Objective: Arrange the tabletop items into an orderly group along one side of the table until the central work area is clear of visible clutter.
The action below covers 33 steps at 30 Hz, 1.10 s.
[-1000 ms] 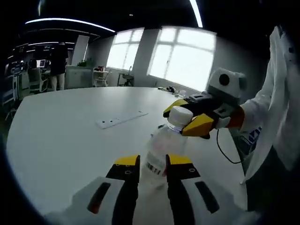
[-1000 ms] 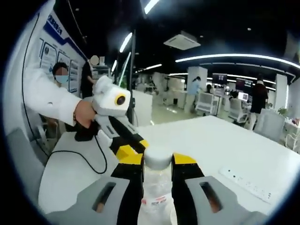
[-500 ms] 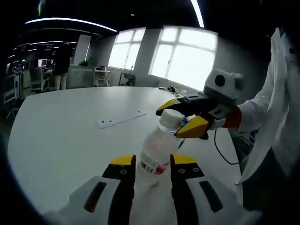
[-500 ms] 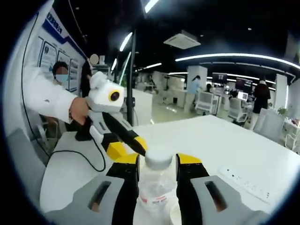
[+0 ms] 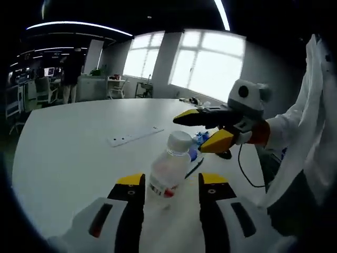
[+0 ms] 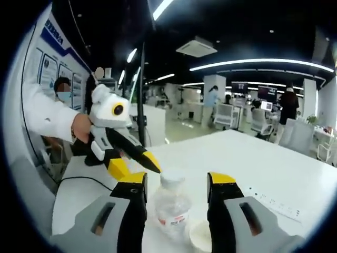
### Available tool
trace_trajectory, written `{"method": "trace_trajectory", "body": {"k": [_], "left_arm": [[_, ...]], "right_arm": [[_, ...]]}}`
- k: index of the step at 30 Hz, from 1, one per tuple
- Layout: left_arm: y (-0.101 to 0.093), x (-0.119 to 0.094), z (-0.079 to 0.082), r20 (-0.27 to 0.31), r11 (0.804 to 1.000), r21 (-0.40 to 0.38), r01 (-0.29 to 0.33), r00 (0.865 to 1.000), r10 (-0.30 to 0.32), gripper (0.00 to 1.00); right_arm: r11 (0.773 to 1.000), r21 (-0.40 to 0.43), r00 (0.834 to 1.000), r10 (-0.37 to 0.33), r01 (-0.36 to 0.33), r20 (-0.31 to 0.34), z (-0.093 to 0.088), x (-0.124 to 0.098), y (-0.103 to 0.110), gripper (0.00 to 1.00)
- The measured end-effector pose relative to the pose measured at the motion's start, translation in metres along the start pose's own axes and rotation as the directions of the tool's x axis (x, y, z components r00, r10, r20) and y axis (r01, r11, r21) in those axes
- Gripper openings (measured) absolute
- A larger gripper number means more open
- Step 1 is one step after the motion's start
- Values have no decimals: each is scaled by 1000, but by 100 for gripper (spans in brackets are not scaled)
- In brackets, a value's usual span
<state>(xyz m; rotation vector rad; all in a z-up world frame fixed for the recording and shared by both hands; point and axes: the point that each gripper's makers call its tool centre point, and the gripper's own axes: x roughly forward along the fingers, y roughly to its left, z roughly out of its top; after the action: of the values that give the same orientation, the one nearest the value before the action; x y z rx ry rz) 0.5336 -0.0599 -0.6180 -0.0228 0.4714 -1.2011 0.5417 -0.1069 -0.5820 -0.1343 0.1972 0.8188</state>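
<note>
A clear plastic bottle (image 5: 167,171) with a white cap and a red-marked label stands on the white table (image 5: 68,153). It sits between the jaws of my left gripper (image 5: 171,182), which are spread wider than the bottle. My right gripper (image 5: 190,134) reaches in from the right at cap height, open, one jaw on each side of the cap. In the right gripper view the bottle (image 6: 171,205) stands free between the spread jaws of the right gripper (image 6: 176,182). The left gripper (image 6: 136,165) points at it from the left, open.
A white power strip (image 5: 137,135) lies flat farther out on the table, also seen as the strip (image 6: 276,205). A small blue item (image 5: 197,140) lies behind the bottle. A white round lid (image 6: 202,234) lies by its base. A black cable (image 5: 246,171) trails near the table edge.
Both grippers have opened. The left jaws spread off the bottle's body and the right jaws off its cap. The bottle now stands free on the table.
</note>
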Motion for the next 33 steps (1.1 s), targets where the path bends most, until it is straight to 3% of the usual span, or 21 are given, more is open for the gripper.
{"method": "trace_trajectory", "body": {"k": [17, 33], "left_arm": [[-33, -20, 20, 3, 999, 24, -36, 999, 35, 51], [-84, -48, 39, 20, 995, 67, -70, 997, 69, 60]], "right_arm": [[994, 15, 994, -110, 110, -7, 11, -67, -13, 54], [971, 3, 971, -240, 240, -12, 18, -171, -18, 59]]}}
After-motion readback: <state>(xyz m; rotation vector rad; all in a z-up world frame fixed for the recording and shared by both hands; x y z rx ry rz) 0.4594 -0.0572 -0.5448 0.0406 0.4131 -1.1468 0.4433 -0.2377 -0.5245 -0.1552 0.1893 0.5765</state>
